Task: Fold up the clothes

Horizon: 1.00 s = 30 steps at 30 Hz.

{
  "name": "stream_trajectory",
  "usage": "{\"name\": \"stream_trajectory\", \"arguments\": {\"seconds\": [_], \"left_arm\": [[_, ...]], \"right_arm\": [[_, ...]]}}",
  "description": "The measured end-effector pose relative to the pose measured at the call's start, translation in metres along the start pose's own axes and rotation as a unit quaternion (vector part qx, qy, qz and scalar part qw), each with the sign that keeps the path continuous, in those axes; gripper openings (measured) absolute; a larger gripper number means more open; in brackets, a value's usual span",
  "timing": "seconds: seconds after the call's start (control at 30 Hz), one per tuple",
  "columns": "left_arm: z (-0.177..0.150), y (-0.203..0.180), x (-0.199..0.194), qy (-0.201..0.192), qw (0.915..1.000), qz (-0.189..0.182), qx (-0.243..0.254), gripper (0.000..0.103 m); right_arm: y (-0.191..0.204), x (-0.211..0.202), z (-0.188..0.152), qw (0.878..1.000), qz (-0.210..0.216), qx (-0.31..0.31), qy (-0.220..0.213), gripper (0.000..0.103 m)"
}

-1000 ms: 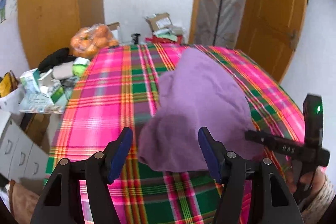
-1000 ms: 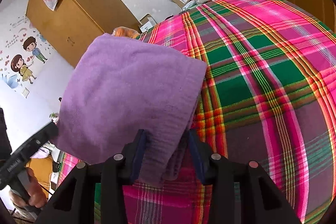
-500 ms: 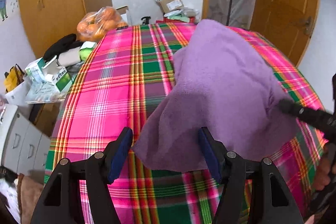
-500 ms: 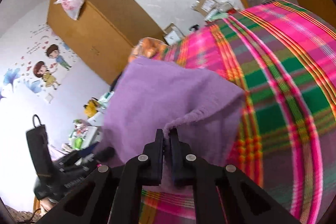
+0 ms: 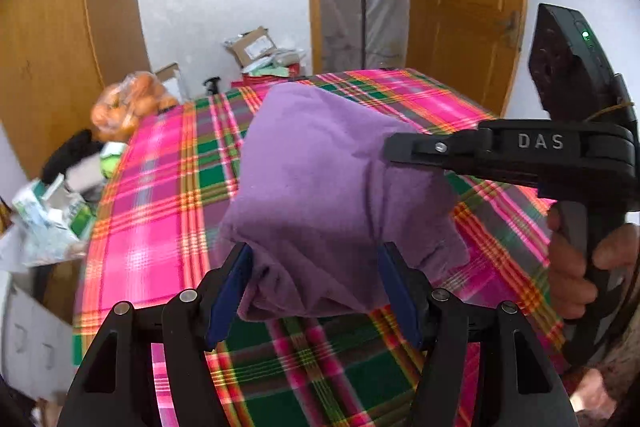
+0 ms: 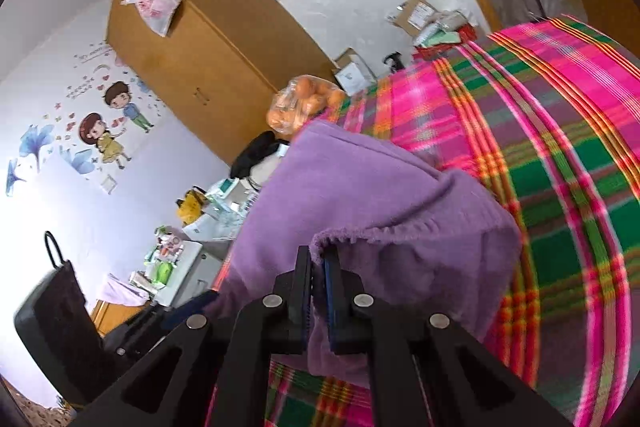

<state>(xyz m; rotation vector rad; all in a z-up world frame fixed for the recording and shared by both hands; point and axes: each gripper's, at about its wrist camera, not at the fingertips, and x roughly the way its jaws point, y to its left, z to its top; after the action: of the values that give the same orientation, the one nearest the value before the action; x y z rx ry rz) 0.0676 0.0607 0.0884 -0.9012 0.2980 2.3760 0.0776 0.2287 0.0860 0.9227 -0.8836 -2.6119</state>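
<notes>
Above the plaid bed (image 5: 160,219), the purple garment (image 5: 320,187) is now clamped and lifted by the right claw (image 6: 317,267), formerly apart, while the left claw (image 5: 314,287) stays apart.

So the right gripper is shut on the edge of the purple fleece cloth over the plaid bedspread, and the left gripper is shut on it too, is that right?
Not quite. The right gripper is shut on the purple fleece cloth over the plaid bedspread, but the left gripper is open, its fingers either side of the cloth's lower edge. The left wrist view shows this.

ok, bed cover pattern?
Pink, green and orange plaid on the bed cover; clearest in the left wrist view.
</notes>
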Motion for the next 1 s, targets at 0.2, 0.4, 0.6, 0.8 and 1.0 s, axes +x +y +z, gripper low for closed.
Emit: {"name": "stream_trajectory", "arguments": {"seconds": [0.2,0.4,0.6,0.8,1.0], "left_arm": [[0.002,-0.011,-0.011,-0.009,0.9999,-0.012,0.003,0.067],[0.002,-0.032,-0.01,-0.002,0.9986,-0.048,0.024,0.067],[-0.002,-0.053,0.004,0.013,0.9974,-0.048,0.052,0.067],[-0.003,-0.063,0.028,0.033,0.9958,-0.052,0.068,0.067],[-0.006,-0.064,0.052,0.052,0.9954,-0.023,0.077,0.067]], "right_arm": [[-0.021,-0.006,-0.015,0.999,-0.037,0.014,0.017,0.008],[-0.042,-0.014,-0.023,0.998,-0.028,0.051,0.021,0.008],[-0.046,-0.019,-0.018,0.998,-0.002,0.065,0.012,0.008],[-0.052,-0.016,-0.017,0.998,-0.036,0.056,0.018,0.009],[-0.061,-0.023,-0.015,0.995,-0.087,0.047,0.017,0.044]]}}
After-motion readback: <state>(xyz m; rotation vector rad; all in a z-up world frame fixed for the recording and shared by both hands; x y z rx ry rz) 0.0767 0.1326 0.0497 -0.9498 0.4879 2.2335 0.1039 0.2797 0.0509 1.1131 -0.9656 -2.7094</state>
